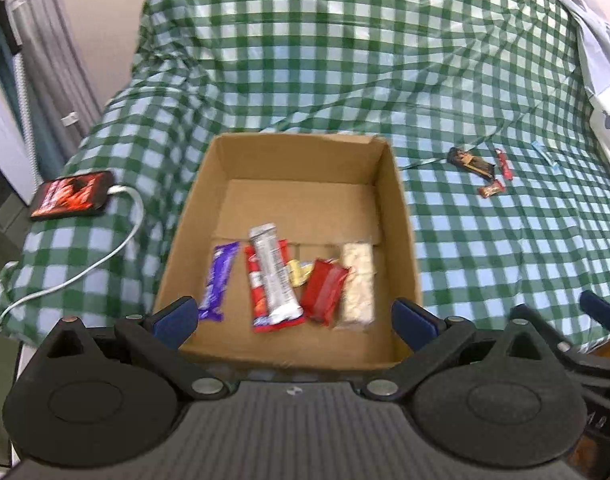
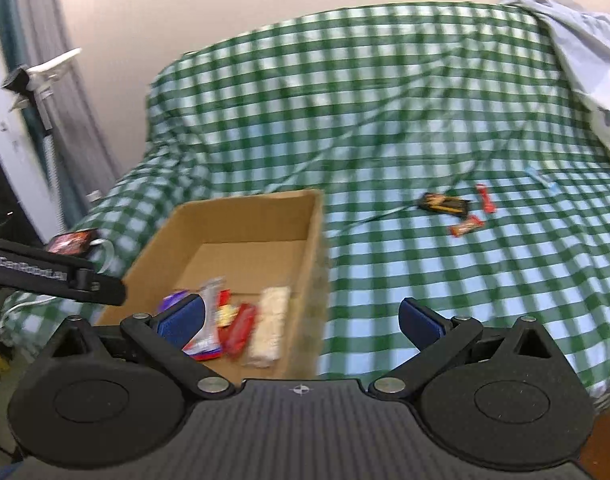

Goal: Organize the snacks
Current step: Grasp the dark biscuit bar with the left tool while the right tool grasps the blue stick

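We hold the left gripper (image 1: 295, 320) wide open and empty over the cardboard box (image 1: 401, 216), where several snack bars (image 1: 273, 276) lie. The right gripper (image 2: 301, 322) gapes empty too — four or so blurred loose snacks (image 2: 445, 204) sit on the checked cloth (image 2: 425, 280).

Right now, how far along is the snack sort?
Done: six or so snacks lie in the cardboard box, among them a purple bar and a pale bar. In hand: nothing; left gripper and right gripper have jaws open and empty. Left: four small snacks on the checked cloth, including a dark packet.
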Motion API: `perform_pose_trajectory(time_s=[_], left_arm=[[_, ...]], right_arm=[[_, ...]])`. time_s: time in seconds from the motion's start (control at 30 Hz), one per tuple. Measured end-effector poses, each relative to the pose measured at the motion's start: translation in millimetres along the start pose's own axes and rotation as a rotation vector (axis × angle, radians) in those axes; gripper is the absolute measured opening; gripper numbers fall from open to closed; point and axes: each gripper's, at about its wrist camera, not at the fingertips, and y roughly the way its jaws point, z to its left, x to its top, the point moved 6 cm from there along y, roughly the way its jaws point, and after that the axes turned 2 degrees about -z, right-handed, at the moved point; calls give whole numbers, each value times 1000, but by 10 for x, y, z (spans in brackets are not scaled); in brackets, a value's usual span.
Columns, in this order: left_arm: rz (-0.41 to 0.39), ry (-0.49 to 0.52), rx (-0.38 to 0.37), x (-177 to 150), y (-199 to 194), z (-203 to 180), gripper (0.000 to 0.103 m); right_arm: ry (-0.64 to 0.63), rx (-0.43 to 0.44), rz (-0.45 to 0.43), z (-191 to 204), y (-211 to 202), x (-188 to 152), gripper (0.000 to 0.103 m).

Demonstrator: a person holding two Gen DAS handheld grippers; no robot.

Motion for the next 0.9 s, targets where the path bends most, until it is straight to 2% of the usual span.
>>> perform_pose_trajectory(time_s=[0.27,0.43,0.67,0.8,0.9], left_arm=[[3,13,-44,705,451,-577,103],[44,1,-109,1202,994,-1140,103],[192,-71,-180,1769,2232,-2142,103],[293,-88,-205,1920,3098,-2710,103],[325,-116,-211,1999,3658,-3028,103]], right_arm=[[6,-199,-70,-947,188,394,102],[34,-302,-83,-1717,512,622,102],[35,-437,-132,-2975,1245,1021,102],[-1,-492,-137,-3730,1957,1264,102],[-9,-527,-145,-4262,2534,1395,102]])
